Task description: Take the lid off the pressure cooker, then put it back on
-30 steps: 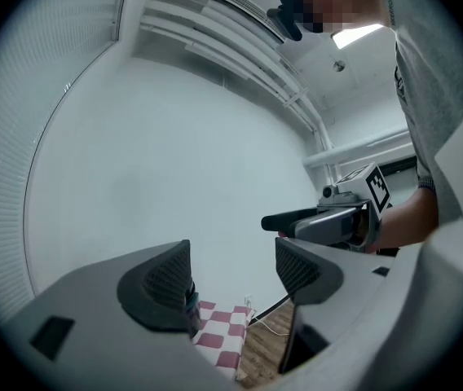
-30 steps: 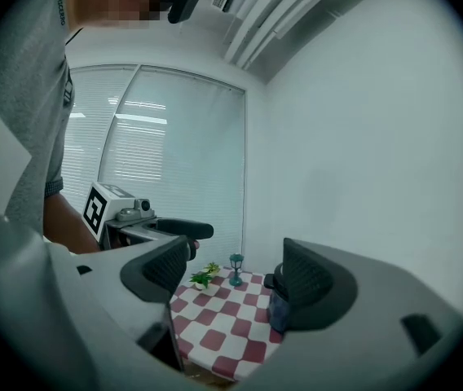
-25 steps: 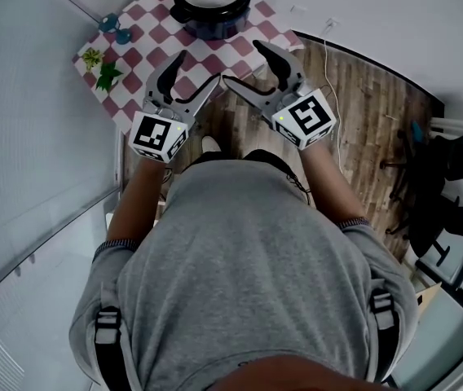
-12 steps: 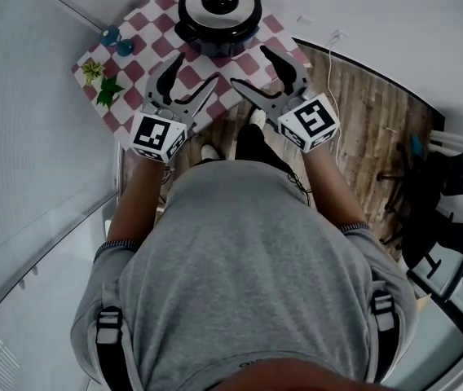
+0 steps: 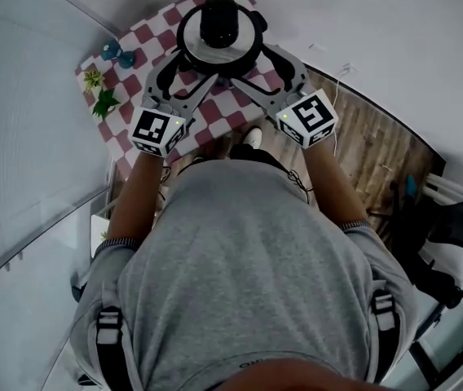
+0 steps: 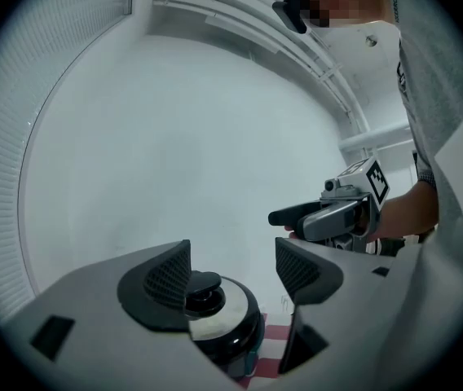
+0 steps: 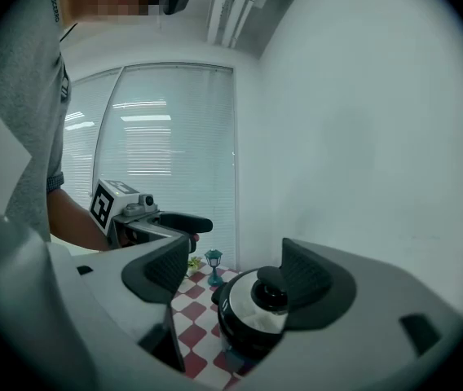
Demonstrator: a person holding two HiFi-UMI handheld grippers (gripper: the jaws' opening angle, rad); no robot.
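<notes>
Operator: Lid [image 5: 215, 54] sits closed on the pressure cooker [image 6: 235, 344], its black knob [image 5: 219, 23] on top; the cooker stands on the checked bench [image 5: 146, 39] at my twelve o'clock.

Desk: Which step are you in?

Operator: I can't settle that; a seated lid fits the approach before lifting it, and equally the moment after setting it back. My left gripper [image 5: 192, 70] hangs at the cooker's seven o'clock and my right gripper [image 5: 252, 65] at its five; the fingers of both stand wide with nothing gripped between them; in each gripper view the cooker shows beyond the fingers, apart from them.

Desk: And the next move?

Operator: That depends on which reading holds, so I won't call one; I'd only judge that the knob is the obvious handhold.

Desk: Anything inside the pot?

Operator: Hidden; the lid covers it, so I can't see any contents.
</notes>
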